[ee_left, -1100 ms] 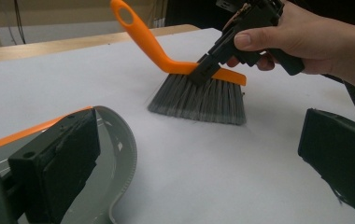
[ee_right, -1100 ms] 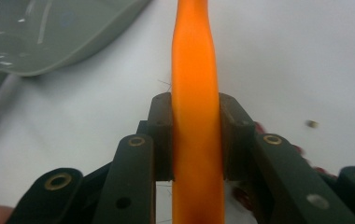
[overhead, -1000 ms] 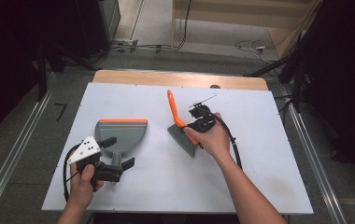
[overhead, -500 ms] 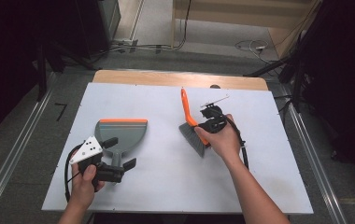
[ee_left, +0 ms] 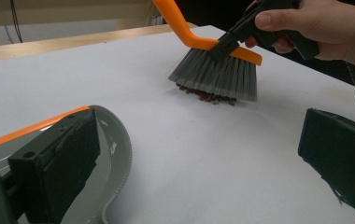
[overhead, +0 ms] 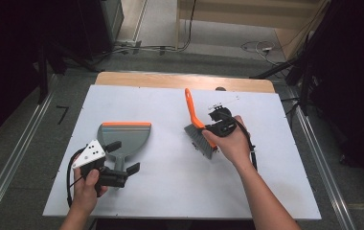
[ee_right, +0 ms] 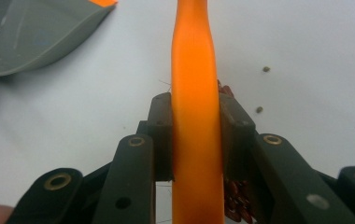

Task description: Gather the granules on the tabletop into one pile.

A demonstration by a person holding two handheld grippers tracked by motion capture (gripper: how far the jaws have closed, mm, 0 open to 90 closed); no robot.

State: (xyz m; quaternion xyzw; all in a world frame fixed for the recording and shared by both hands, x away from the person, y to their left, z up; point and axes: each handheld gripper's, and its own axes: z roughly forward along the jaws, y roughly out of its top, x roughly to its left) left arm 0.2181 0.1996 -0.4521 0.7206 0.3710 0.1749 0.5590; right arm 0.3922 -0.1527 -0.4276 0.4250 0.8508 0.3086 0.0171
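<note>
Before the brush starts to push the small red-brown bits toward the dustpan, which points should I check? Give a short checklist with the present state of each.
1. Right gripper holds the brush firmly: ok, both jaws press the orange handle.
2. Bristles reach the red-brown bits: ok, the pile lies under the bristle tips.
3. Left gripper holds the dustpan: not ok, its jaws stand open around the dustpan's handle end.
4. Dustpan's orange lip faces the pile: not ok, the lip points to the far edge of the table, and the pile lies to the pan's side.
5. All bits gathered: not ok, a few stray bits lie apart from the pile.
</note>
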